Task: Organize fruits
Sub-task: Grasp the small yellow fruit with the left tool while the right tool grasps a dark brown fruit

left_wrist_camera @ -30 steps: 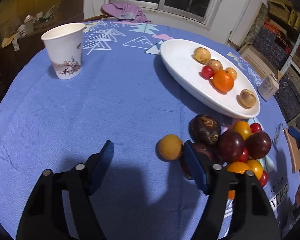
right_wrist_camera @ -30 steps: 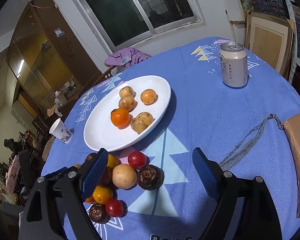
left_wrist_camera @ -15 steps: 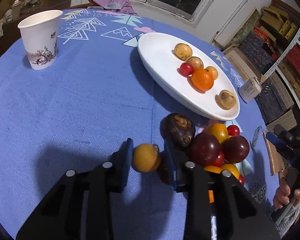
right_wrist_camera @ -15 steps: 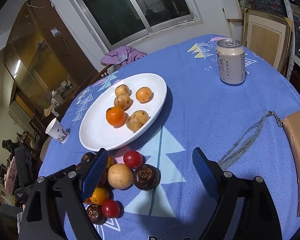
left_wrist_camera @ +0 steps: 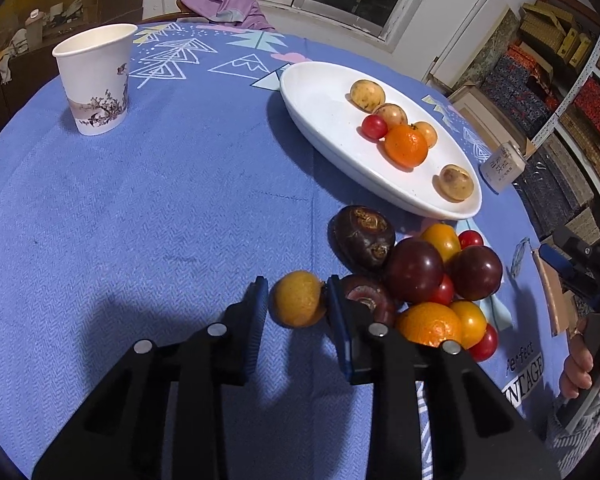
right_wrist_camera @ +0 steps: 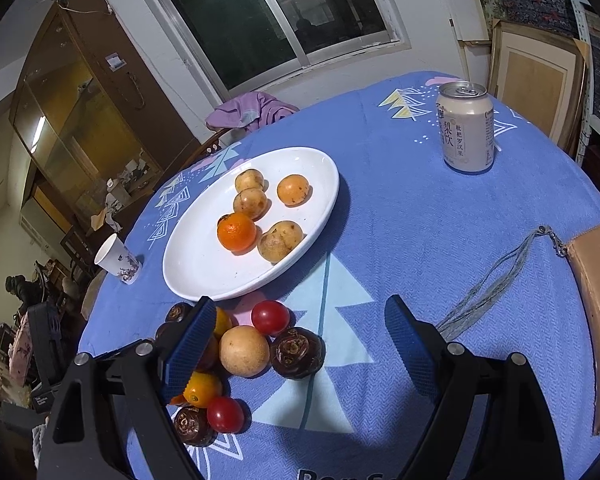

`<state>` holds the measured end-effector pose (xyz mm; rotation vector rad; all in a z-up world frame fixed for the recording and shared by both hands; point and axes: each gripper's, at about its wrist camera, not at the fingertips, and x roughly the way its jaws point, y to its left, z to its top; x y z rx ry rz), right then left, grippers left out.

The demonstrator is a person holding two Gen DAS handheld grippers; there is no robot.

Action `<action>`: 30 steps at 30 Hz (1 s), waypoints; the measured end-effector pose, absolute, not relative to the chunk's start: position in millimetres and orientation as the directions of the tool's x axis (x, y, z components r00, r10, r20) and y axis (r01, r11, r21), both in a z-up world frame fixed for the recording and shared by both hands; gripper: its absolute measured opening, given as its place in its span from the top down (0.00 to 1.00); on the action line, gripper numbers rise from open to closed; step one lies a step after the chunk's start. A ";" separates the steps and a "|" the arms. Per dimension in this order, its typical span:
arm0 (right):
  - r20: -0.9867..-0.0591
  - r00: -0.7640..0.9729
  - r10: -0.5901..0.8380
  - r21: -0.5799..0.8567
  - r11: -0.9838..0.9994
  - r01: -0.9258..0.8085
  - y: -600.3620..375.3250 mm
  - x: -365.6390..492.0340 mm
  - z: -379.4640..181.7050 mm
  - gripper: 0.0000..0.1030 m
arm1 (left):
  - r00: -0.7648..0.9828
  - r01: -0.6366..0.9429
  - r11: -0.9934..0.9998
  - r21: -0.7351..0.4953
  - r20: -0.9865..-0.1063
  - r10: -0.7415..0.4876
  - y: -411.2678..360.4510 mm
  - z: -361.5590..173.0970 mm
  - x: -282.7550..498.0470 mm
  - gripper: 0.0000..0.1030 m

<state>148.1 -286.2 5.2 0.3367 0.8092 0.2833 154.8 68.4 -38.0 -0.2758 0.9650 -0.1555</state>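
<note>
while its two blue pads press on either side of a small yellow-orange fruit (left_wrist_camera: 298, 299), the left gripper (left_wrist_camera: 296, 300) holds that fruit just above the blue tablecloth (left_wrist_camera: 160, 208), with a shadow on the cloth beneath. just to the right of its right pad lies the pile of loose fruit (left_wrist_camera: 416, 276): dark brown chestnut-like ones, deep red plums, small red tomatoes, a mandarin and yellow-orange pieces, all crowded together and touching. ahead of the gripper and to its right sits the white oval plate (left_wrist_camera: 324, 108), holding an orange mandarin (left_wrist_camera: 406, 146), a small red tomato, and several tan speckled fruits. far ahead to the left stands a paper cup (left_wrist_camera: 94, 80), upright, well apart from everything else.

the right gripper (right_wrist_camera: 296, 344) hangs with its jaws spread wide and nothing between the pads. its left pad sits over the edge of the same pile, where a tan round fruit (right_wrist_camera: 244, 350), a red tomato (right_wrist_camera: 270, 317) and a dark chestnut-like fruit (right_wrist_camera: 297, 352) lie touching one another between the two fingers but lower, on the cloth. the plate is ahead and slightly left of it. a drink can (right_wrist_camera: 466, 126) stands upright far ahead to the right, and a tan pouch (right_wrist_camera: 598, 300) with a grey cord lies at the right, beside the right finger. a person's hand (left_wrist_camera: 580, 364) grips the handle of the right gripper at the edge of the left wrist view.
</note>
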 end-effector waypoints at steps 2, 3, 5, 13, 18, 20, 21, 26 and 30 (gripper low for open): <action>-0.656 0.656 0.372 0.401 0.909 -0.115 -286.5 148.2 5.0 0.15 | 0.571 0.017 0.959 -0.285 -0.784 -0.243 65.7 -37.6 153.6 0.74; -0.656 0.656 0.373 0.402 0.908 -0.114 -286.5 148.2 5.2 0.15 | 0.577 0.021 0.962 -0.274 -0.782 -0.235 63.9 -37.7 153.0 0.73; -0.655 0.656 0.374 0.403 0.908 -0.116 -286.9 147.9 5.3 0.15 | 0.588 0.023 0.968 -0.251 -0.780 -0.216 61.3 -37.8 152.6 0.74; -0.657 0.655 0.374 0.388 0.912 -0.132 -284.4 145.3 4.1 0.15 | 0.657 -0.009 0.984 -0.179 -0.743 -0.129 70.0 -22.1 136.4 0.74; -0.671 0.639 0.375 0.348 0.921 -0.176 -277.9 134.3 -0.6 0.15 | 0.652 -0.062 0.973 -0.220 -0.747 -0.128 96.4 -24.7 127.1 0.74; -0.679 0.633 0.372 0.320 0.926 -0.201 -273.1 126.8 -3.8 0.15 | 0.644 -0.072 0.968 -0.241 -0.752 -0.140 100.6 -26.7 128.5 0.74; -0.683 0.631 0.369 0.304 0.928 -0.213 -270.4 124.6 -5.4 0.15 | 0.643 -0.070 0.968 -0.242 -0.752 -0.141 100.3 -27.1 128.6 0.74; -0.719 0.598 0.354 0.261 0.935 -0.240 -258.6 123.8 -18.0 0.16 | 0.650 -0.047 0.972 -0.229 -0.746 -0.144 93.6 -24.9 126.1 0.74; -0.738 0.593 0.322 0.236 0.947 -0.220 -257.8 128.9 -25.1 0.26 | 0.646 -0.047 0.972 -0.232 -0.749 -0.148 93.0 -26.1 126.6 0.74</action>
